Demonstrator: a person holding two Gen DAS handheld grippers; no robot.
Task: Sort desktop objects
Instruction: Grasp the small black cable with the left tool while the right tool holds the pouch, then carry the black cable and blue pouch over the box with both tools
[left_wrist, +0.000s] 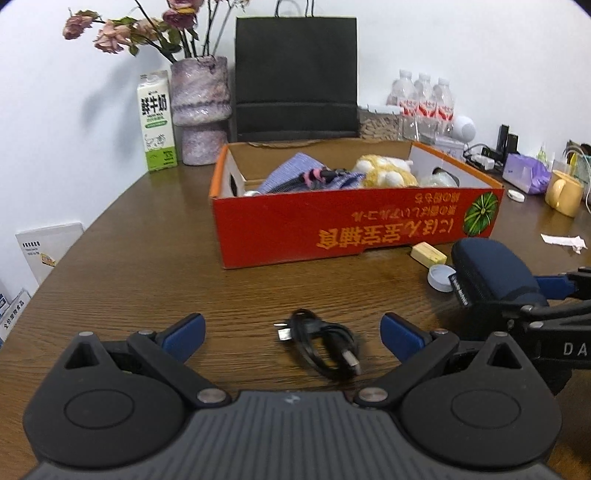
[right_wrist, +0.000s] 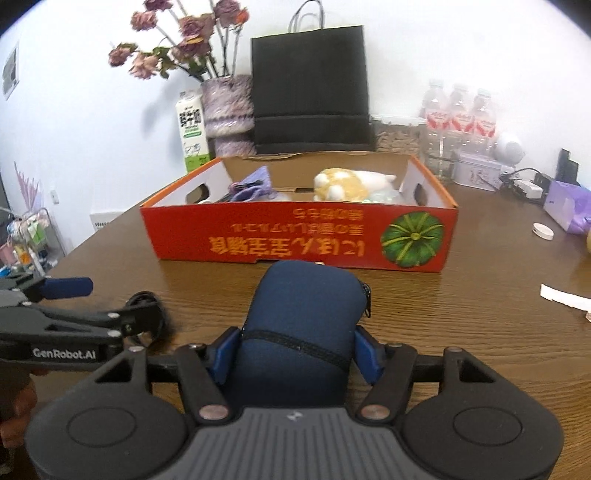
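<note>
Right gripper (right_wrist: 297, 352): its jaws are closed on a dark blue zip pouch (right_wrist: 301, 321), and both blue pads press on its sides.
Blue pouch: it is soft and round, with a zip on its right side. It sits in front of the red box, near the middle of the bench. From the left wrist view the pouch (left_wrist: 495, 273) is off to the right, held between the other gripper's blue pads.
Left gripper (left_wrist: 293, 332): its jaws are open wide, and the pads touch nothing.
Black cable (left_wrist: 323, 343): it is a small bundle with a USB plug. It lies on the bench between the open jaws of the left gripper.
Red box (right_wrist: 295, 240): it is a low cardboard box with yellow writing upside down and a green pumpkin picture. It stands in the middle of the bench, past both grippers.
Inside the box: a yellow and white soft toy (right_wrist: 343, 182) on the right, and a purple cloth (left_wrist: 295, 171) on the left.
Just in front of the box: a pale yellow block (left_wrist: 428, 254) and a light blue cap (left_wrist: 439, 277), side by side near the pouch.
Bench (left_wrist: 147, 266): it is brown wood.
Back of the bench: a milk carton (left_wrist: 157, 122), a purple vase (left_wrist: 201, 107) with dry roses, a black paper bag (left_wrist: 295, 74) and water bottles (left_wrist: 424, 99).
Far right: a yellow mug (left_wrist: 563, 192) and a white scrap of paper (left_wrist: 563, 242).
</note>
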